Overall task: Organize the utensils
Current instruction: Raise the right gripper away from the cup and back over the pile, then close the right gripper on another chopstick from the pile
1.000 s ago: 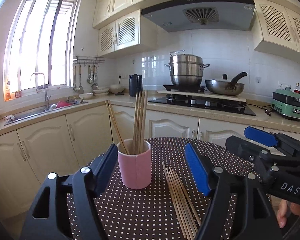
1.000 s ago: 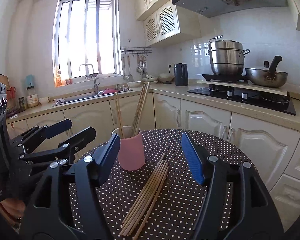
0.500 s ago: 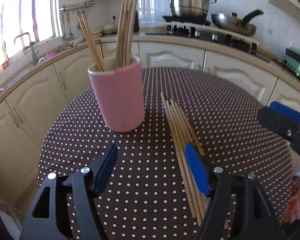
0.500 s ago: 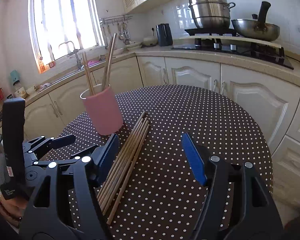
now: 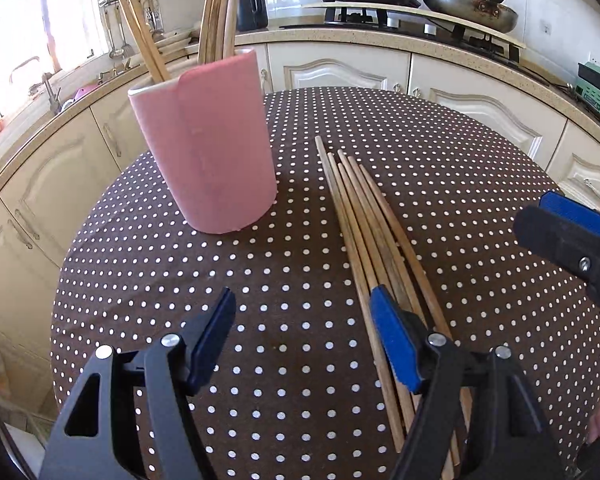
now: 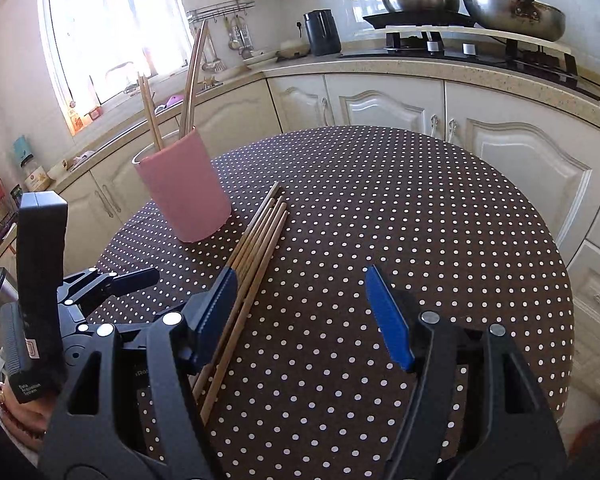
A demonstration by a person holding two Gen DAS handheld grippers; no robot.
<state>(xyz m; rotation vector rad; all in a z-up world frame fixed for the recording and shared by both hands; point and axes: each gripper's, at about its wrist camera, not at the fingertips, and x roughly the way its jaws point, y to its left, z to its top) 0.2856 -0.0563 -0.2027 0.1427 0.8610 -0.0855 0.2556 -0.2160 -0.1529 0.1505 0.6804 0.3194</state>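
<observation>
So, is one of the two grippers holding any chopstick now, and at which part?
No. The left gripper and the right gripper are both open and hold nothing. The loose chopsticks lie on the table beside the pink cup.

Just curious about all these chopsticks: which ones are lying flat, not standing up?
The loose bundle of chopsticks lying flat on the dotted tablecloth, right of the pink cup; the others stand upright inside that cup.

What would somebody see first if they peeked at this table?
Probably the pink cup standing toward the back left of the polka-dot table, with a few chopsticks poking out of its top. Just to its right a bundle of loose chopsticks lies flat on the cloth, with the open left gripper and right gripper close above them.
</observation>
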